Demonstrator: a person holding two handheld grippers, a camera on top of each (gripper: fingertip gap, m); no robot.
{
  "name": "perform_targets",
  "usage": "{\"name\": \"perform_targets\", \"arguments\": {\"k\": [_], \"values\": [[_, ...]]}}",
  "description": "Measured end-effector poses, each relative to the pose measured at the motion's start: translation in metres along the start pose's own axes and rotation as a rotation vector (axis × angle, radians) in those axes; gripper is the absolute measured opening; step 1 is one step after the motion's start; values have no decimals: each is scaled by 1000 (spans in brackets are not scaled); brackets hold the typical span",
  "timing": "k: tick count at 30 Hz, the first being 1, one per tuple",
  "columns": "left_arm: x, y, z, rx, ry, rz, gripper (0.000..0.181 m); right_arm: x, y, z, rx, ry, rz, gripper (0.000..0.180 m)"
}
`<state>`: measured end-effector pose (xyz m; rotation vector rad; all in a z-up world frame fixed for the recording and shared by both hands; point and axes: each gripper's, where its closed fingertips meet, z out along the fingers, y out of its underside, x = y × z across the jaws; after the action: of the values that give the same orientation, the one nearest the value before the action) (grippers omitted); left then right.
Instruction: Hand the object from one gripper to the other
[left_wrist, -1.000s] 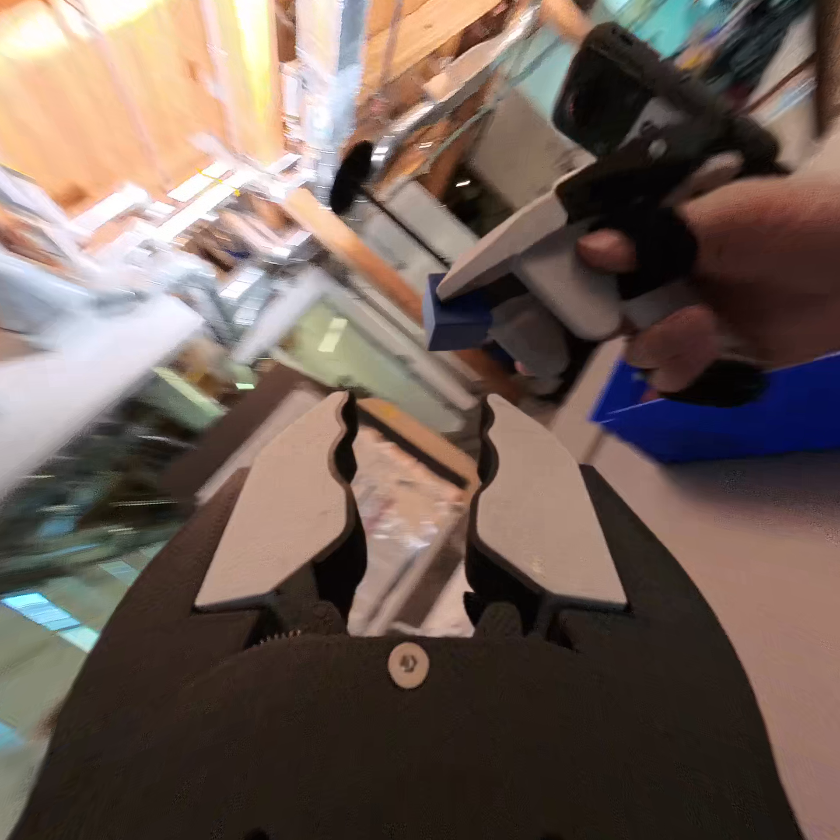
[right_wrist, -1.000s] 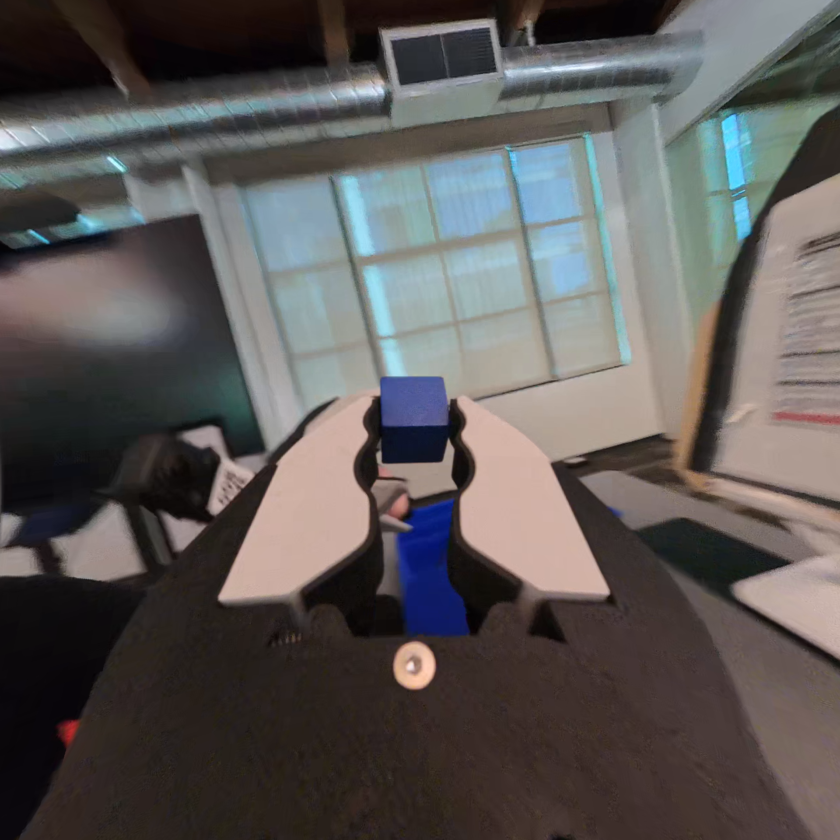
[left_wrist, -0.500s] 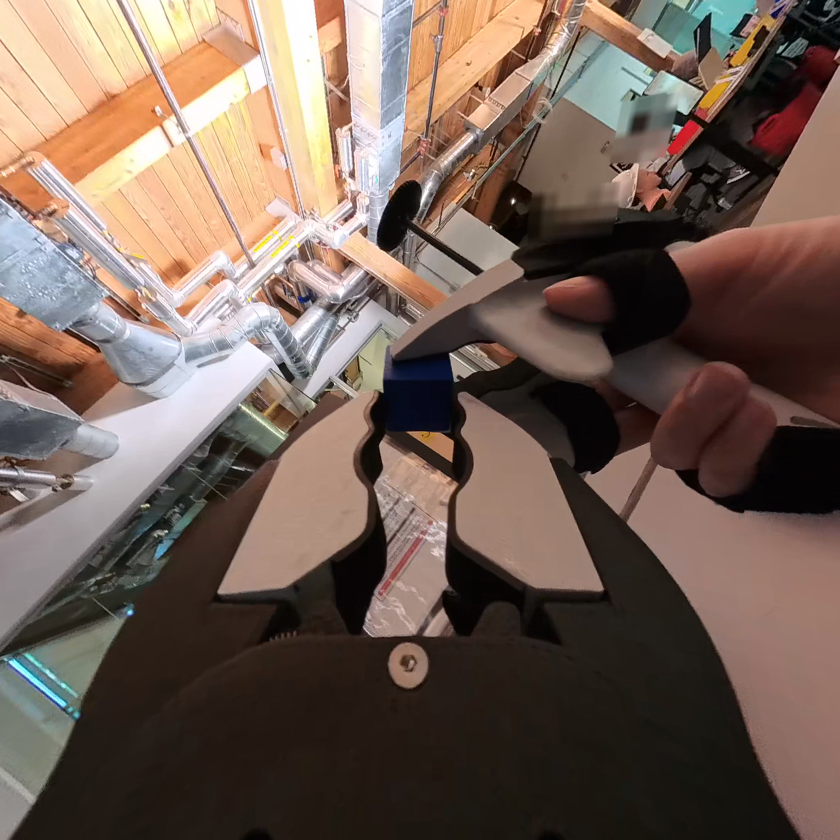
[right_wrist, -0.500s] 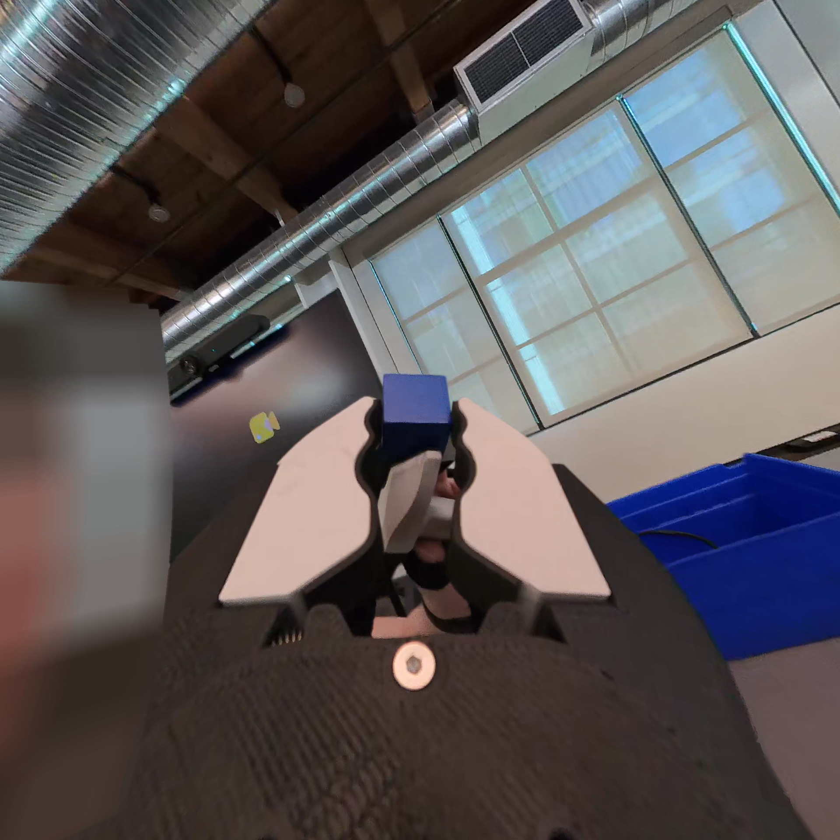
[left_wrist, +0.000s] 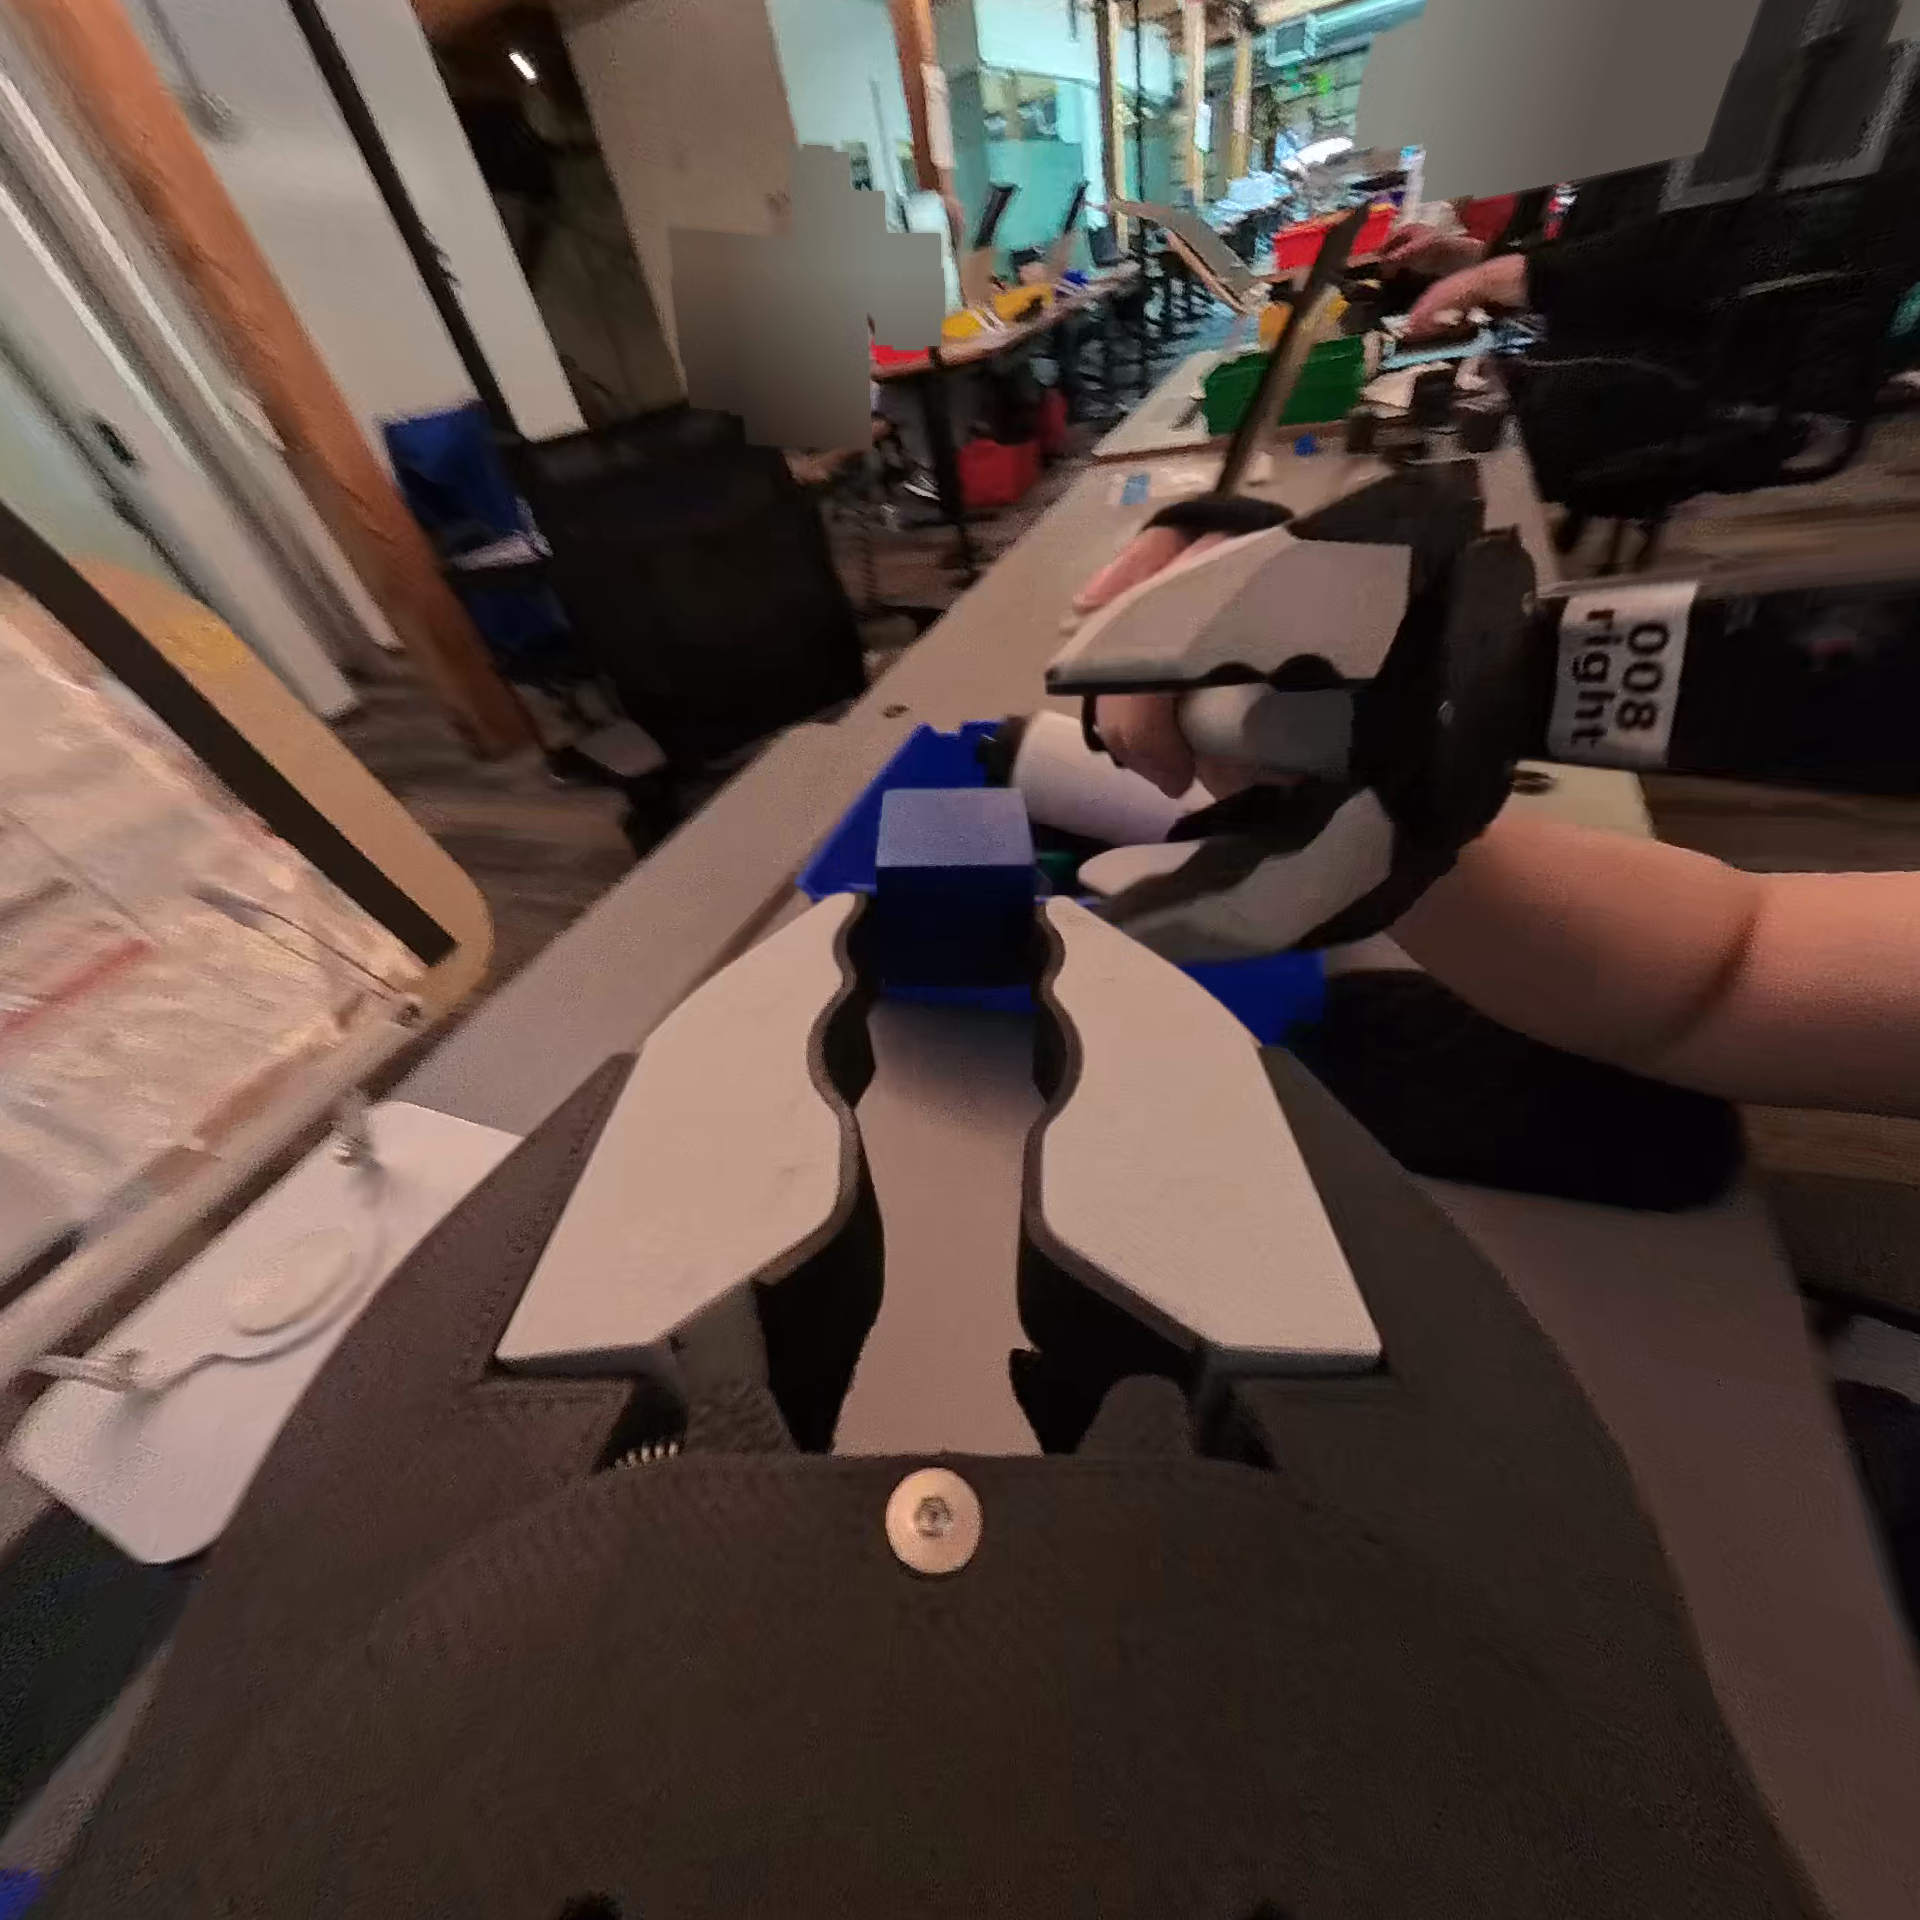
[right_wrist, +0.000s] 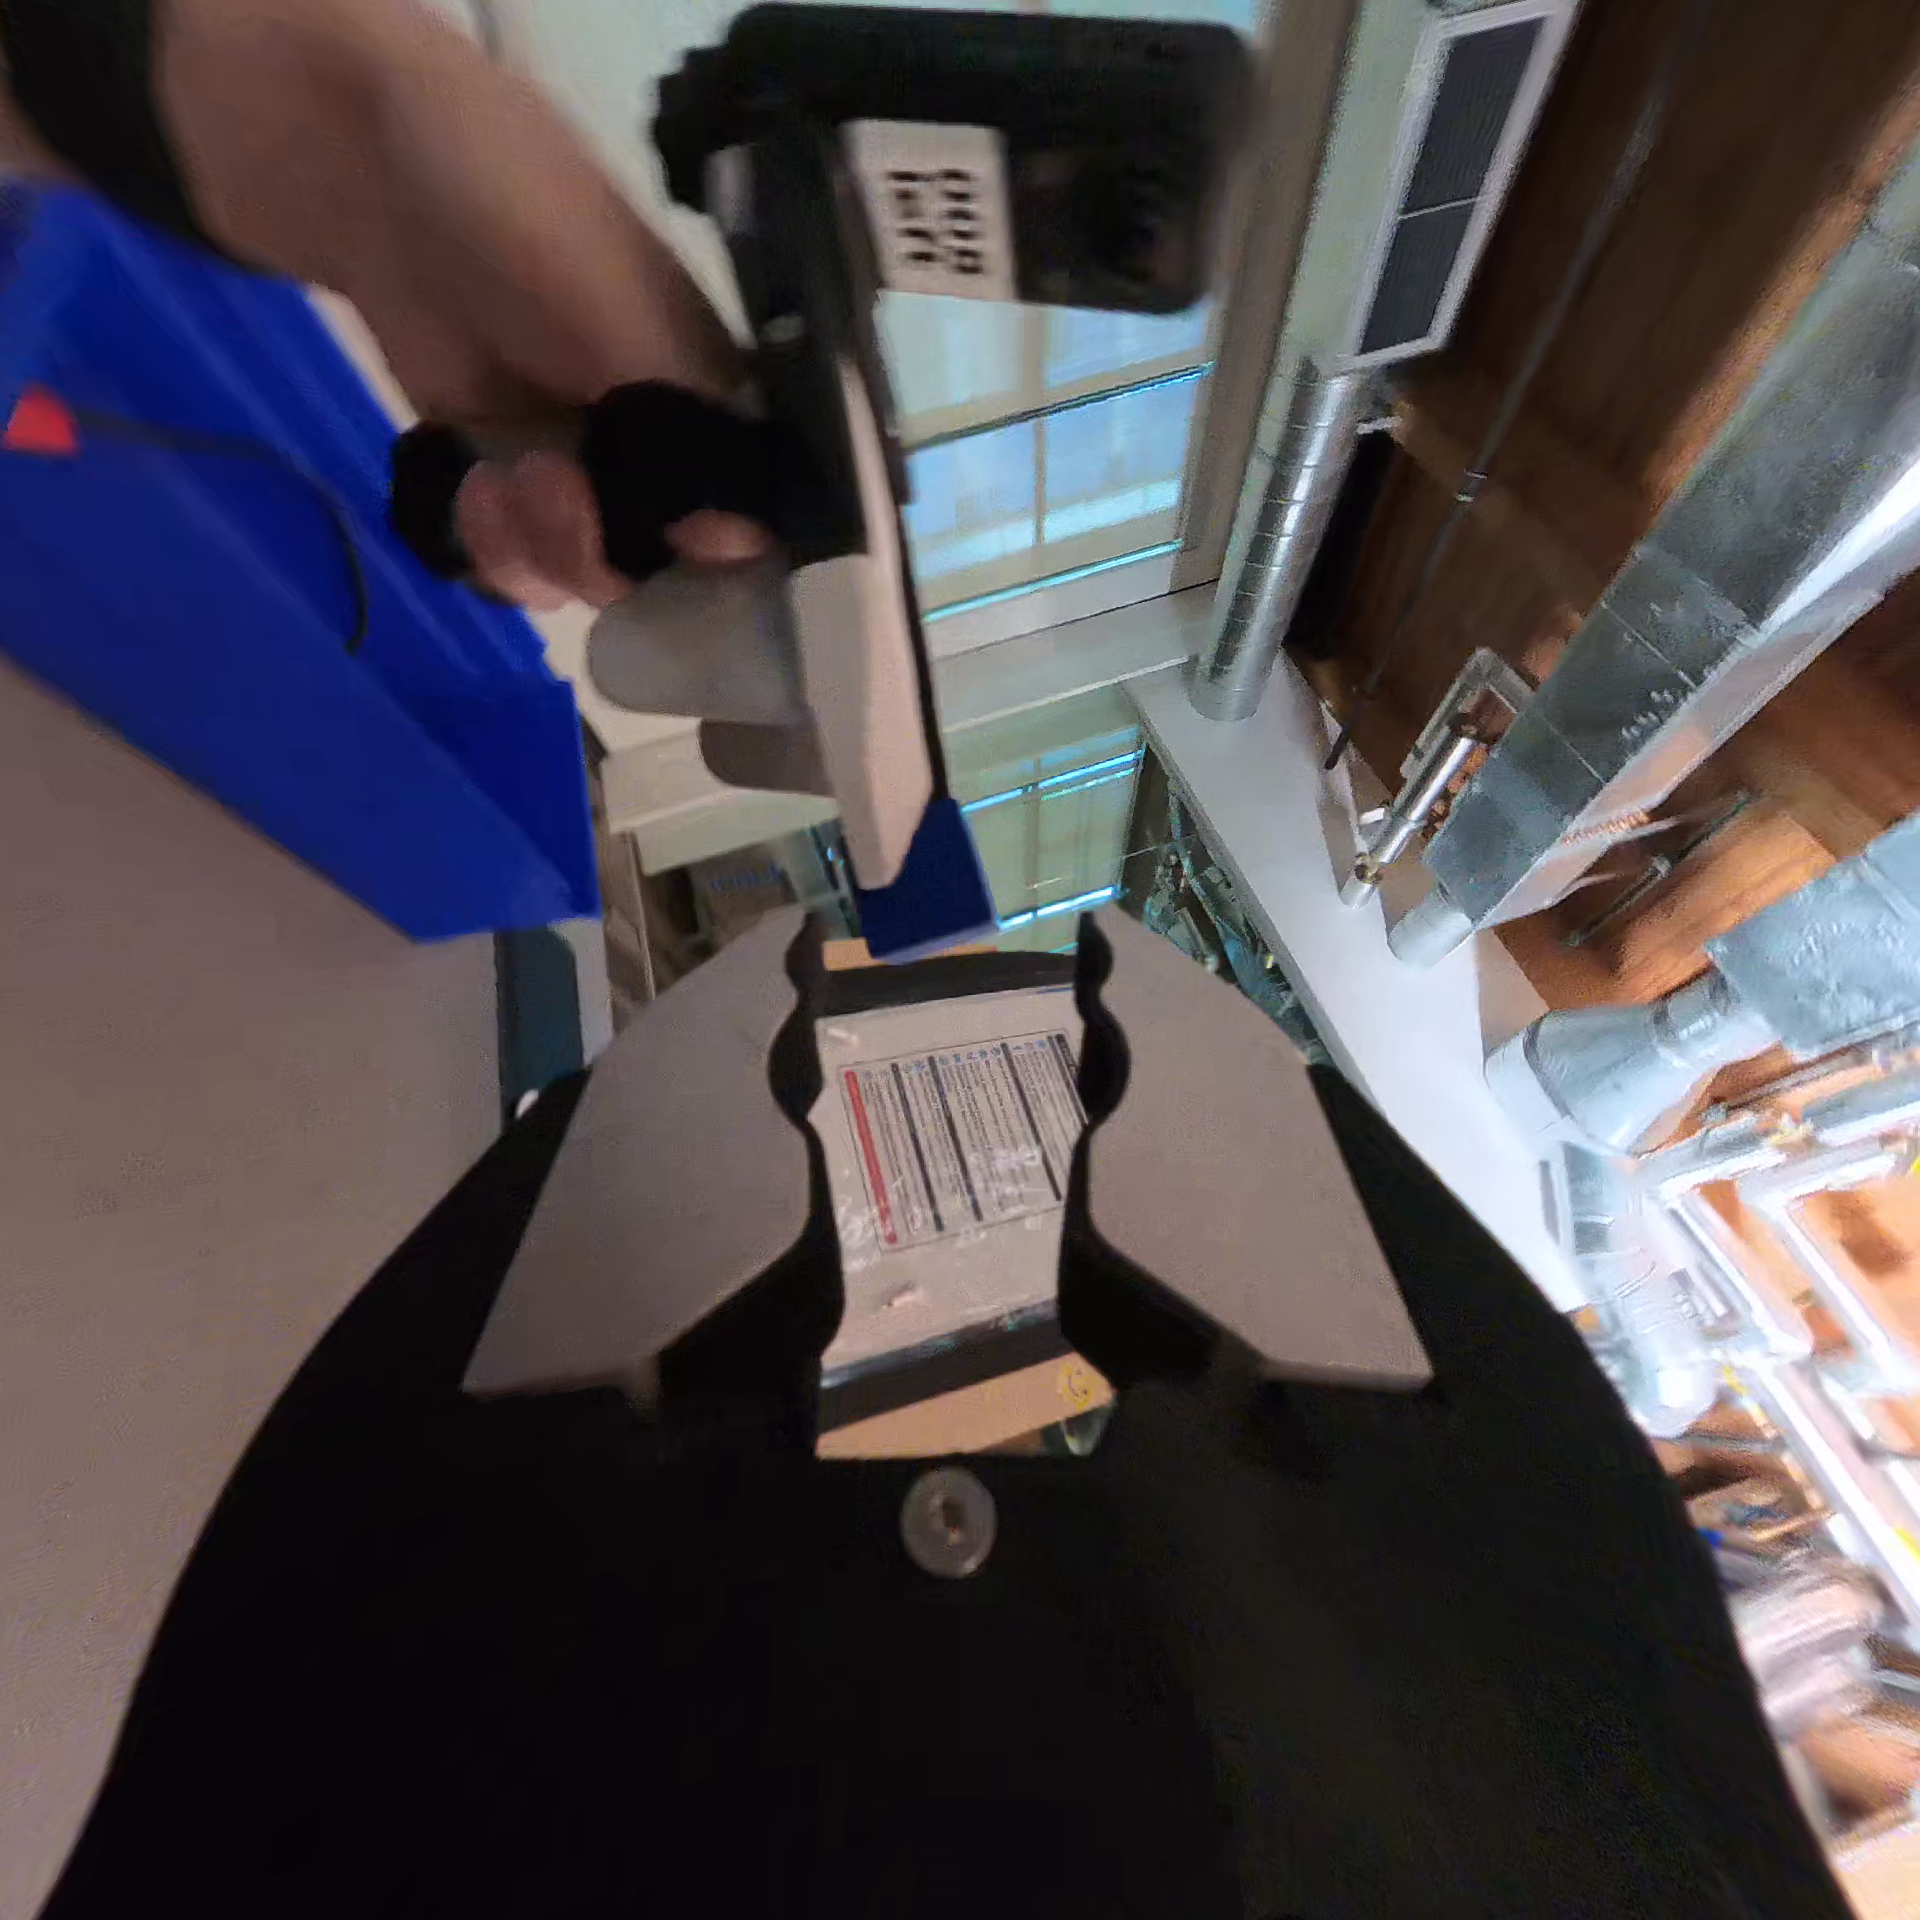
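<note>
— Across the room, what shows?

— Big workshop space. From the left wrist view, rows of benches run back toward a teal wall, with red and green bins (left_wrist: 1283, 382) on them. A wooden post (left_wrist: 260, 353) stands at the left. From the right wrist view, tilted hard, there are silver ducts (right_wrist: 1262, 540) against a wooden ceiling and a gridded window (right_wrist: 1049, 488).

— And the surface?

— A long grey tabletop (left_wrist: 665, 935) runs away from the left camera. A blue bin (left_wrist: 914, 790) sits on it just past the left fingers, and a white sheet (left_wrist: 239, 1382) lies near its left edge beside a framed board (left_wrist: 208, 883). A dark pad (left_wrist: 1507, 1091) lies under the person's forearm.

— The grippers?

— The left gripper (left_wrist: 954, 914) has its fingers closed narrow on the blue cube (left_wrist: 954, 883), clamped at their tips; the same cube (right_wrist: 925, 883) appears from the other side, hanging at the end of that gripper. The right gripper (right_wrist: 940, 945) has its fingers spread wide with nothing between them; the cube sits just beyond their tips, apart from them. From the left camera it (left_wrist: 1081, 790) is off to the right of the cube, a gloved hand (left_wrist: 1174, 727) around its handle.

— So where's the cube?

— Held above the tabletop by the left fingers alone, in front of the blue bin.
</note>
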<state>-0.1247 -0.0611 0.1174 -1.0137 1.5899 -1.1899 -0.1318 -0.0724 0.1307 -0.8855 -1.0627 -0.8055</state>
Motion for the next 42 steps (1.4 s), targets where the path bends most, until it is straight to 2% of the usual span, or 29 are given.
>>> {"name": "perform_targets", "arguments": {"k": [2,7,9,12,13,14,15,18,20,21,22,24,26,29,33,37,39,42], "values": [[5,5,-1,-34,57,-27,26,-14,-2,5,-25,-62,-41,57],[15,20,-3,-139,126,-34,27,-24,-8,7,6,-83,-68,45],[20,21,-2,-148,157,-59,27,-29,-6,6,-7,-91,-126,31],[19,18,0,-126,158,-91,27,-26,-4,5,-16,-80,-125,29],[16,12,1,-91,143,-114,30,-18,0,4,-35,-44,-112,28],[14,5,0,-55,132,-137,48,-6,9,1,-65,2,-98,28],[11,-1,-2,-27,125,-154,60,9,24,-3,-118,42,-53,28],[-1,-16,-15,46,60,-151,61,51,113,-35,-437,81,332,28],[-10,-20,-25,59,9,-137,59,41,172,-74,-687,-29,715,28],[-14,-21,-28,57,-12,-133,59,33,195,-95,-797,-51,867,32],[-17,-22,-31,54,-30,-128,59,25,217,-117,-903,-51,963,28],[-20,-22,-34,43,-49,-114,58,0,255,-159,-1143,-87,1031,30],[-22,-20,-35,31,-63,-110,57,-34,275,-193,-1351,-197,1070,30],[-22,-17,-33,12,-68,-109,56,-74,288,-218,-1517,-329,1153,30],[-18,-12,-27,-21,-55,-97,56,-88,303,-230,-1639,-335,1104,30],[-22,-7,-27,-55,-85,-75,57,-83,302,-231,-1678,-337,1041,36],[-30,-7,-34,-68,-133,-62,56,-70,293,-220,-1610,-320,1022,40],[-65,-6,-58,-98,-323,-25,48,-30,277,-196,-1471,-181,963,41]]}}
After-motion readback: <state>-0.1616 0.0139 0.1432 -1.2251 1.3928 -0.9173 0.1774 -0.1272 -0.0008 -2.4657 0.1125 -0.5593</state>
